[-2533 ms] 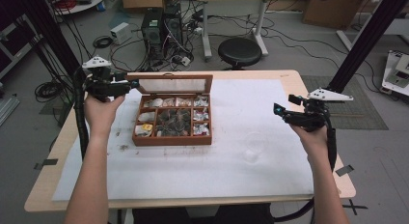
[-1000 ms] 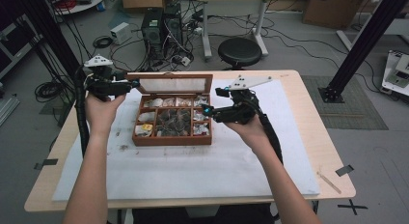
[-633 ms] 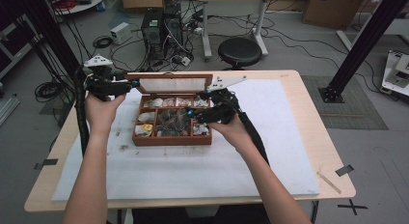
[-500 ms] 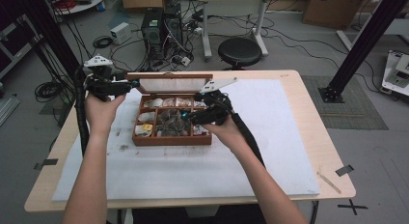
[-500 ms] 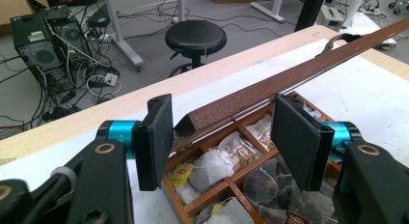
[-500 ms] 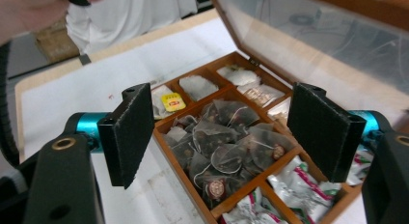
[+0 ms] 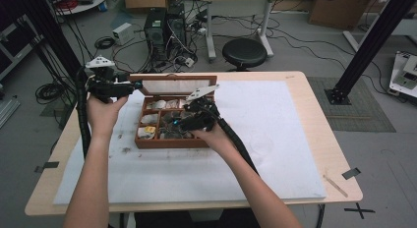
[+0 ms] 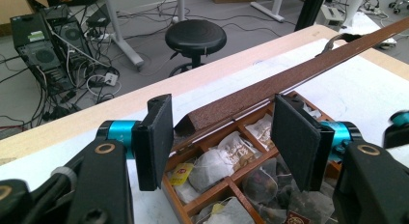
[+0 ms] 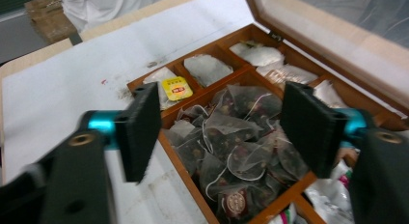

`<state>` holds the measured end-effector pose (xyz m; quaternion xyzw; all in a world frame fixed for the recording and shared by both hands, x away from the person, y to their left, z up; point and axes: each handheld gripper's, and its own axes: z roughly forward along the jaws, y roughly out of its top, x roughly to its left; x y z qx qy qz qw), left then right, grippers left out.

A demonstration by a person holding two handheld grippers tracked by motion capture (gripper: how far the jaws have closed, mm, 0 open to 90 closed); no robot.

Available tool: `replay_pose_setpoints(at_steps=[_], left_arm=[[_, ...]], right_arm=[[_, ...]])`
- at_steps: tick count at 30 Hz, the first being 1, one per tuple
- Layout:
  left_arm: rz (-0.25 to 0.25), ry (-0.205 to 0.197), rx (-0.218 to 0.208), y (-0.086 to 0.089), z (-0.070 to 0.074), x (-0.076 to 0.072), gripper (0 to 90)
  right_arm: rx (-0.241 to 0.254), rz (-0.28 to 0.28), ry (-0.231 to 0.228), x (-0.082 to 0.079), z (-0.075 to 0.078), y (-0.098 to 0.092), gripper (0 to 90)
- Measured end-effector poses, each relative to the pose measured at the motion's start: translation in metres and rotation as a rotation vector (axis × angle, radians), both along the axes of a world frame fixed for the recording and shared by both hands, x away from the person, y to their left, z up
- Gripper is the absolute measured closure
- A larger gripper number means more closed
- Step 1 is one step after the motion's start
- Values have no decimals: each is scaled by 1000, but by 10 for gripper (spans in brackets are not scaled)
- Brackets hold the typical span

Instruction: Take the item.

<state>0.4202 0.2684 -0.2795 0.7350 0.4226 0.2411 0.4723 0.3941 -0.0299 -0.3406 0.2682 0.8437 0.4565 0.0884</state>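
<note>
My left gripper (image 7: 135,84) sits at the back left corner of the wooden tea box (image 7: 167,142), and its jaws stand on either side of the raised lid (image 7: 173,85); in the left gripper view the lid's (image 8: 289,77) brown frame edge runs between the two black pads (image 8: 161,137), but a gap shows on each side of the wood, so I cannot tell whether the pads press on it; the lid stands tilted back on its hinges with its pale panel facing me.

My right gripper (image 7: 178,124) hangs over the middle of the box, jaws apart and grasping nothing; they have just been closing, with only air between them above the tea bags; in the right gripper view the right gripper (image 9: 219,120) looks down on the large central compartment, which is heaped with clear pyramid tea bags (image 9: 236,142) holding dark leaves; their strings lie looped across one another.

The box rests on a white sheet (image 7: 275,139) that covers most of the tabletop (image 7: 314,90), left of its centre; smaller compartments ring the central one; one near the left corner holds a yellow-labelled sachet (image 9: 176,88), and others along the back hold pale paper tea bags (image 9: 207,67); dark crumbs speckle the sheet just beside the box.

Behind the tabletop a black round stool (image 7: 244,51) stands on the floor near a computer tower (image 7: 164,29) and loose cables.
</note>
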Motion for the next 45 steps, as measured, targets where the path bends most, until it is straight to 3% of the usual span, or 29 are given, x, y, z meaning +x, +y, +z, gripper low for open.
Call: replay_pose_setpoints(at_steps=[8, 23, 26, 33, 45], left_arm=[[-2, 2, 3, 0, 0, 0, 410], [-5, 3, 6, 0, 0, 0, 410], [-6, 4, 8, 0, 0, 0, 410], [-6, 4, 8, 0, 0, -1, 410], [-4, 3, 5, 0, 0, -1, 410]], right_arm=[[-9, -9, 56, 9, -18, 14, 449], [-73, -53, 107, 23, -49, 31, 625], [-83, -53, 113, 23, -52, 33, 698], [-73, -49, 83, 21, -51, 32, 886], [-60, -55, 60, 20, -47, 27, 900]])
